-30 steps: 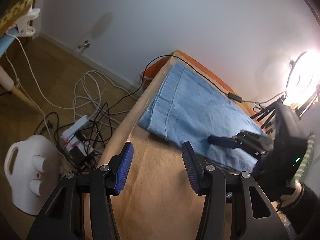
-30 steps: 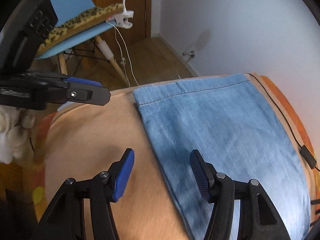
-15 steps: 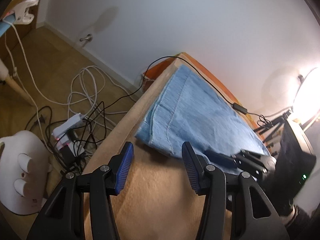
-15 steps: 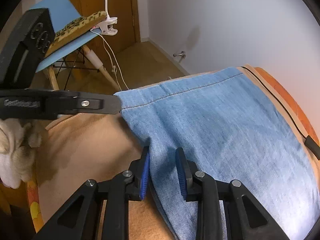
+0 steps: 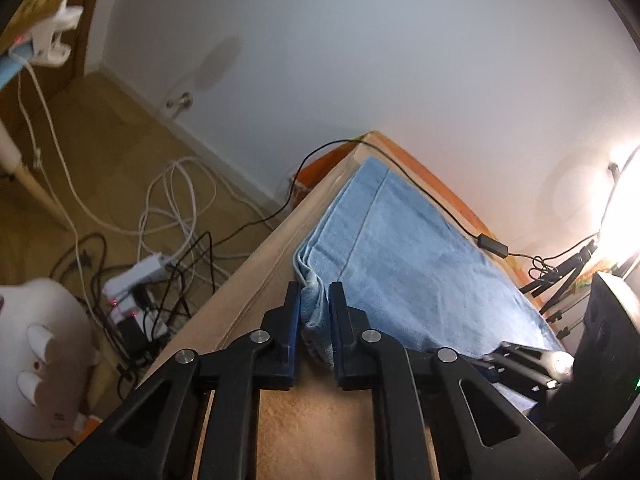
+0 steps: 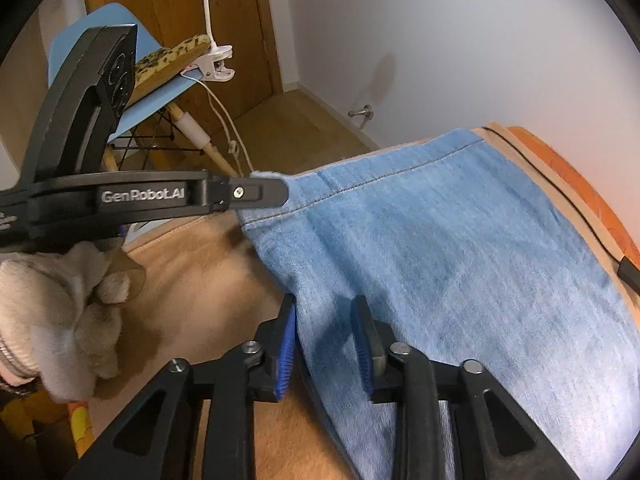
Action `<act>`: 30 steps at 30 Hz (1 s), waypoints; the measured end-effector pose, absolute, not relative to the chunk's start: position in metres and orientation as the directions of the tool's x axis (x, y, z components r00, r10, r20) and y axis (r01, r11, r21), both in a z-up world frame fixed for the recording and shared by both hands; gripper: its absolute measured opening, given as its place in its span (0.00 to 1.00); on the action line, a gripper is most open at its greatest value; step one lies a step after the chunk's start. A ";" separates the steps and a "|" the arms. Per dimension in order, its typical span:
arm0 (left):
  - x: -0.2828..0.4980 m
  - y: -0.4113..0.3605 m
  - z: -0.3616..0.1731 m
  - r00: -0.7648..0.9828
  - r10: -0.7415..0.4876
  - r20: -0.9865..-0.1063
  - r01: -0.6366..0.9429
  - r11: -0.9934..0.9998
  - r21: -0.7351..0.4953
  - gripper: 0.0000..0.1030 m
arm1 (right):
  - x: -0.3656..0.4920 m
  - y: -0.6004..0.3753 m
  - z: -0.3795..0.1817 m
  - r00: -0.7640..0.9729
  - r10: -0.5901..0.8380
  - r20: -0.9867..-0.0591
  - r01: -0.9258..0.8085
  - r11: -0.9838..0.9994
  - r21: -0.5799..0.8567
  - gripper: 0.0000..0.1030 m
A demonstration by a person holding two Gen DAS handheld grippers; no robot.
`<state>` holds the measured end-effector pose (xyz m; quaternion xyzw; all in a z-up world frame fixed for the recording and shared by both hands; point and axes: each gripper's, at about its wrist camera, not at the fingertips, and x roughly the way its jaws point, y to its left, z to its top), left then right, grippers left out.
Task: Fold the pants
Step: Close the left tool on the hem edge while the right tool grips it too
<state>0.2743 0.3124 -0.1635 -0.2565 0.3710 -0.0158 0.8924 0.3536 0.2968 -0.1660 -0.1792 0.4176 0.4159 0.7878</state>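
Pants (image 5: pixel 420 272) of light blue denim lie flat on the tan blanket (image 5: pixel 304 428) that covers our work surface, with their hemmed end at the surface's far edge, near the white wall.

Our left gripper (image 5: pixel 315 316) has the near corner of the hem between its blue pads; its jaws are closing, and in the left wrist view the bunched denim fills the narrow gap and touches both pads, so we read it as pinched. In the right wrist view the same gripper reaches in from the left, its tip on that corner of the cloth.

Our right gripper (image 6: pixel 326 344) straddles the side edge of the pants nearer to us. Its jaws are opening; the fabric stands between them, against the left pad, while a shadowed gap shows before the right pad.

A hand in a fuzzy cream sleeve (image 6: pixel 60 312) holds the left tool. Beyond the surface we see a tangle of cables (image 5: pixel 168 216) on the wooden floor, a blue chair (image 6: pixel 160 92) and a bright lamp (image 5: pixel 624 200).
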 end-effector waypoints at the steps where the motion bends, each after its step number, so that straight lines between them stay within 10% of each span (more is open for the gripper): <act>1: 0.273 0.311 -0.161 0.731 -0.216 -0.647 -0.151 0.874 -0.461 0.10 | 0.354 0.290 -0.162 0.294 0.505 -0.811 -0.800 0.594 0.080 0.38; 6: 0.269 0.287 -0.145 0.756 -0.218 -0.617 -0.050 0.921 -0.387 0.09 | 0.368 0.243 -0.127 0.289 0.561 -0.776 -0.744 0.642 0.187 0.68; 30: 0.262 0.242 -0.142 0.734 -0.305 -0.607 0.124 0.939 -0.321 0.09 | 0.482 0.335 -0.122 0.214 0.433 -0.876 -0.584 0.776 0.240 0.66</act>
